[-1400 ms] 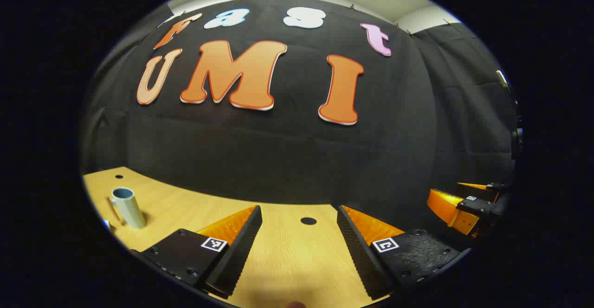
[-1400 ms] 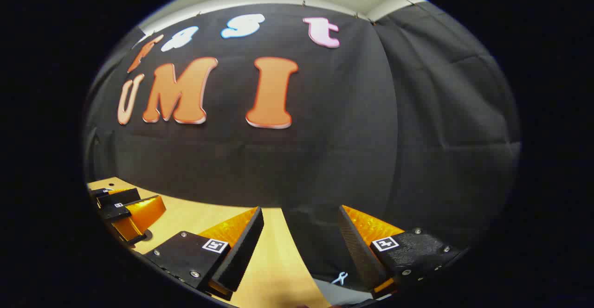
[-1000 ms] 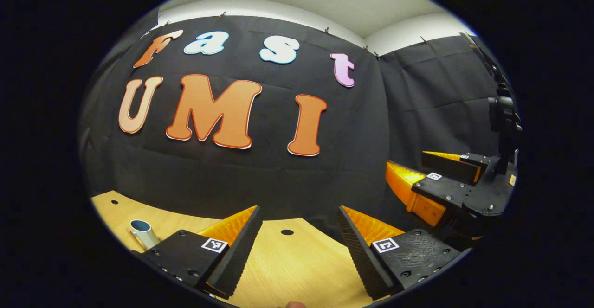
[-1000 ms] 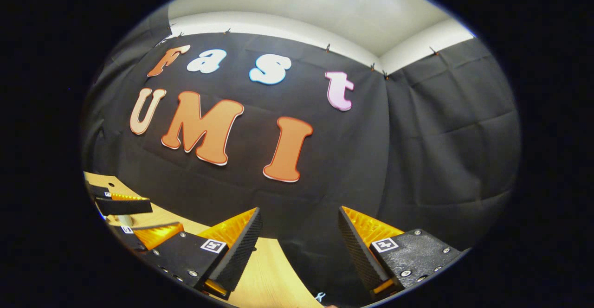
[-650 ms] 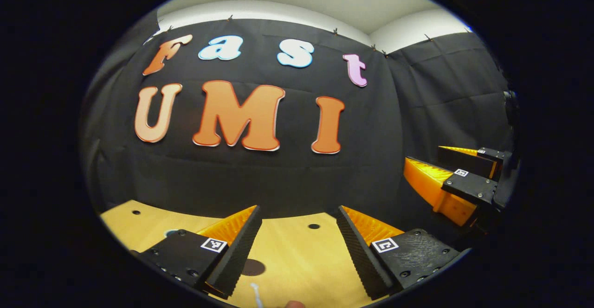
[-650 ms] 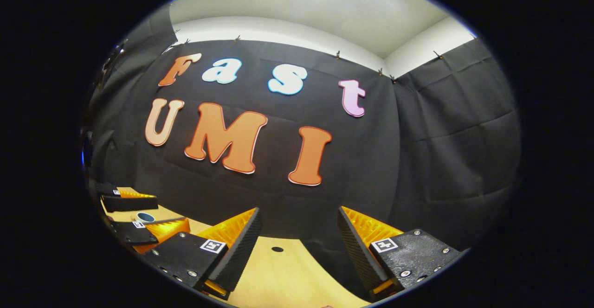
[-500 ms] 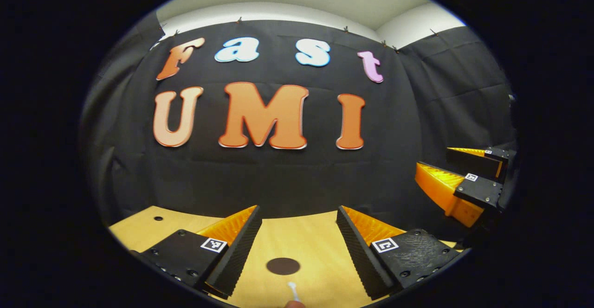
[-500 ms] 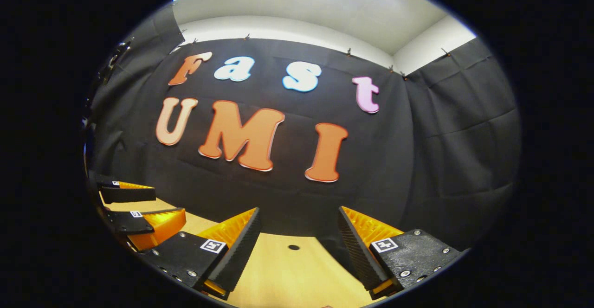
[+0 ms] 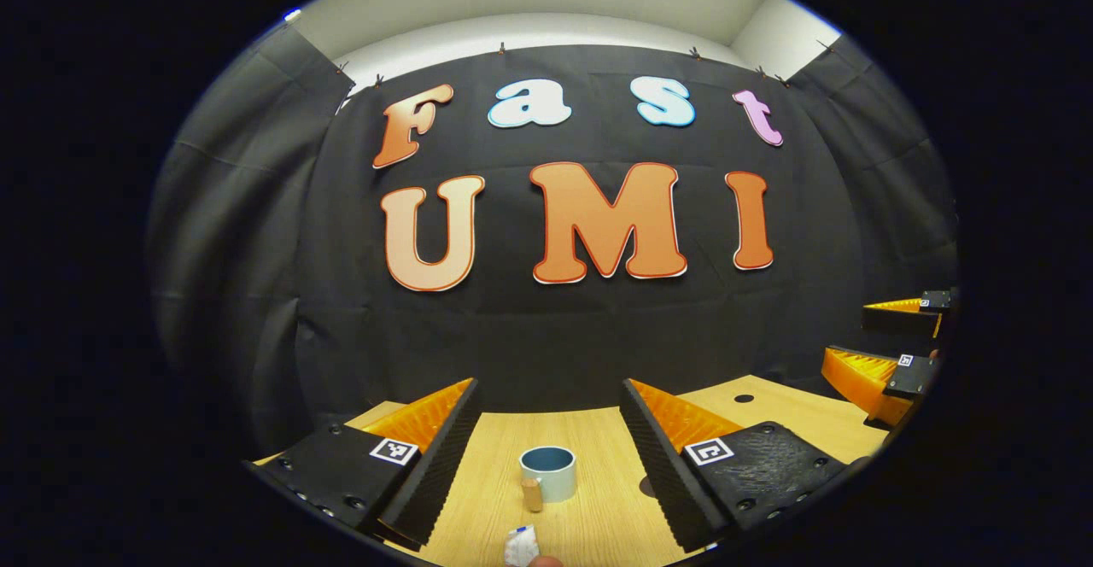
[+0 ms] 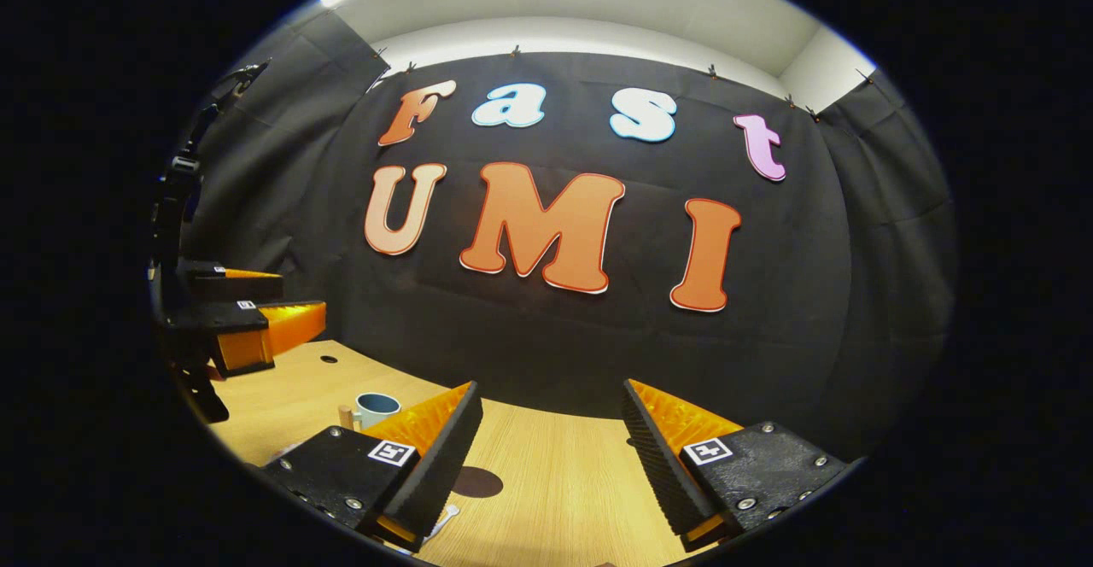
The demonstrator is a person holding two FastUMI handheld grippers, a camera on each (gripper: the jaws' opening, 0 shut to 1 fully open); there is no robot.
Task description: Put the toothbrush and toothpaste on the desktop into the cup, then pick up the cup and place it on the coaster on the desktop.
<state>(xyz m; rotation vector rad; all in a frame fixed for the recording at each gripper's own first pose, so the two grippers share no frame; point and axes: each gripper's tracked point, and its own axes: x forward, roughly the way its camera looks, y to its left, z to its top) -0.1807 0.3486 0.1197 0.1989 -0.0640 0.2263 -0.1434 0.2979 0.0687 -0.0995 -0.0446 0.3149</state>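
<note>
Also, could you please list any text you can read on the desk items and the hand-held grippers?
No words can be read.
On the left hand-held gripper and right hand-held gripper: square markers, patterns only, no text.
On the toothpaste: print too blurred to read.
On the cup: nothing, plain.

No readable text on the cup [image 9: 547, 473] or either tool's square markers.

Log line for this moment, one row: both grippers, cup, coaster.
left gripper: open, holding nothing | right gripper: open, holding nothing | cup: upright on desktop, off coaster | coaster: bare
</note>
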